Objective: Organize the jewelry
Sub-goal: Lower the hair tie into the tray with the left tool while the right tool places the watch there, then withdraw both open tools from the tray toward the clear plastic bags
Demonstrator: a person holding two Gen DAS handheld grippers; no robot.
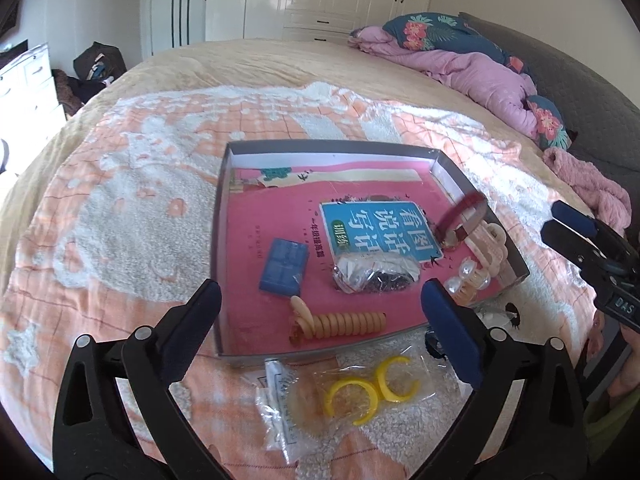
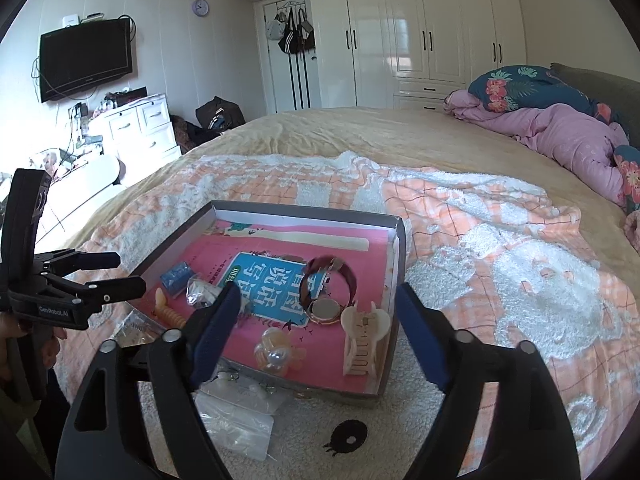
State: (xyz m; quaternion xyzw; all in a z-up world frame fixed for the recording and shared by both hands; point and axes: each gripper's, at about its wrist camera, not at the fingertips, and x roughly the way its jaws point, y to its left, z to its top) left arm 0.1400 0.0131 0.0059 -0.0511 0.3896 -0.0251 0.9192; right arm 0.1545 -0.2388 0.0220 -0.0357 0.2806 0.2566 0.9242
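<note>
I hold my left hand-held gripper (image 1: 320, 304) with its blue-padded fingers wide apart and nothing between them, poised over the near edge of the shallow grey box (image 1: 222, 216) that sits on the peach and white blanket (image 1: 132, 168) on the bed.

Inside the box, on a pink book (image 1: 256, 220), things lie from left to right: a small blue packet (image 1: 283, 266), a coiled cream hair tie (image 1: 340, 322) along the near wall, a clear bag of dark beads (image 1: 374, 274), and a red-strapped watch (image 1: 460, 218) standing on its edge on the book's teal title panel. Just right of the watch lies a cream claw clip (image 1: 490, 246), with a pearl-trimmed clip (image 1: 468, 278) near it in the near right corner.

Outside the box, on the blanket just near its front wall, a clear bag with yellow open rings (image 1: 372, 390) lies beside another clear packet (image 1: 276, 404).

My right hand-held gripper (image 2: 318, 338) is also spread open and empty, hovering over the box's near right side, above the pearl-trimmed clip (image 2: 276, 354) and claw clip (image 2: 364, 336). Below it on the blanket lie a clear plastic bag (image 2: 236, 420) and a small black ring-shaped piece (image 2: 350, 436).
</note>
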